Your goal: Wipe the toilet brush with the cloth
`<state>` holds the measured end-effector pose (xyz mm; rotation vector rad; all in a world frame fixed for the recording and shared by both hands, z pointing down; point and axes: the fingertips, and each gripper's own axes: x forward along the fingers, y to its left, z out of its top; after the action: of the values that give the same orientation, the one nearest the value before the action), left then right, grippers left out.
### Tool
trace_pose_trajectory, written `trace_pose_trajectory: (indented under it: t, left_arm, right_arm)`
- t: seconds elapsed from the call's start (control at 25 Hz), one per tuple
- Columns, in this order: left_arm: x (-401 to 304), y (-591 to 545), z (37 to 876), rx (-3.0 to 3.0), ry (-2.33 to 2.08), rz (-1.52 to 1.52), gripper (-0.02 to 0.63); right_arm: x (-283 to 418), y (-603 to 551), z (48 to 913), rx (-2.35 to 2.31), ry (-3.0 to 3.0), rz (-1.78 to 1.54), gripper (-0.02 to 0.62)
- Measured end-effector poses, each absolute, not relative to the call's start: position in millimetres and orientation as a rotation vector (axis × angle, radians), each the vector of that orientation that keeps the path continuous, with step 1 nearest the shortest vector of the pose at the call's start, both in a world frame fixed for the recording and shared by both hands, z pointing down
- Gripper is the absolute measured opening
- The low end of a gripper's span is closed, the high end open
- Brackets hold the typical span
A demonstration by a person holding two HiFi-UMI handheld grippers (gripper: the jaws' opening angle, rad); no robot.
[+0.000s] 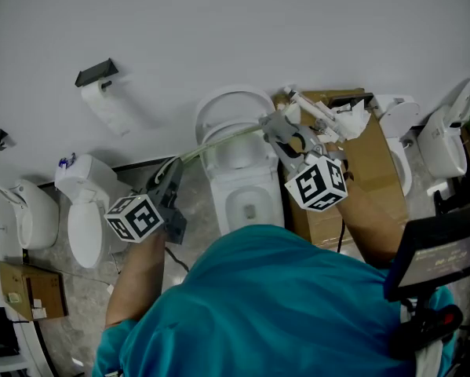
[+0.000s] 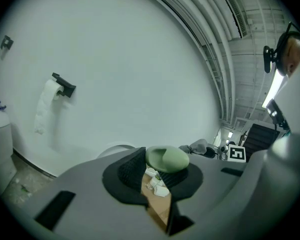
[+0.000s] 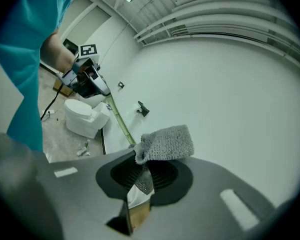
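Wiping is judged under way: the pale green plastic toilet brush (image 2: 167, 159) is clamped in the left gripper (image 2: 157, 178), the grey knitted cloth (image 3: 167, 141) in the right gripper (image 3: 139, 179).

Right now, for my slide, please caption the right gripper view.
Right gripper pinches a grey cloth at the green toilet brush handle; left gripper holds the far end.

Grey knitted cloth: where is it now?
Right gripper view: the grey knitted cloth is pinched by the right gripper, bunched against the pale green toilet brush handle; in the head view, right of centre over the white toilet.
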<state>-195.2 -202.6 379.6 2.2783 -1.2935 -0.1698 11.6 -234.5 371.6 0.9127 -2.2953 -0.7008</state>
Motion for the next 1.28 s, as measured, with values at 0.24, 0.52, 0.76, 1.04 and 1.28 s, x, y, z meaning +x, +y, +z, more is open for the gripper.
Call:
trace_pose_trajectory:
  t: [0.24, 0.52, 0.76, 1.04, 1.28]
  left_arm:
    - [-212, -203, 388, 2.267, -1.354, -0.133, 0.067]
    - [-227, -198, 437, 2.255, -1.488, 0.11, 0.067]
    - [-214, -207, 524, 2.233, -1.504, 0.486, 0.067]
    - [-186, -215, 675, 2.123, -1.371, 0.897, 0.067]
    - [-167, -215, 800, 2.05, -1.285, 1.184, 0.068]
  right_arm:
    - [22, -228, 352, 0.925, -2.521, -0.48, 0.038]
    - [51, -222, 359, 0.953, -2.708, -0.202, 0.038]
    - [62, -228, 389, 0.95, -2.701, -0.041, 0.038]
    - [75, -234, 436, 0.934, -2.657, 0.098, 0.038]
    - [83, -239, 484, 0.89, -2.64, 0.213, 0.038]
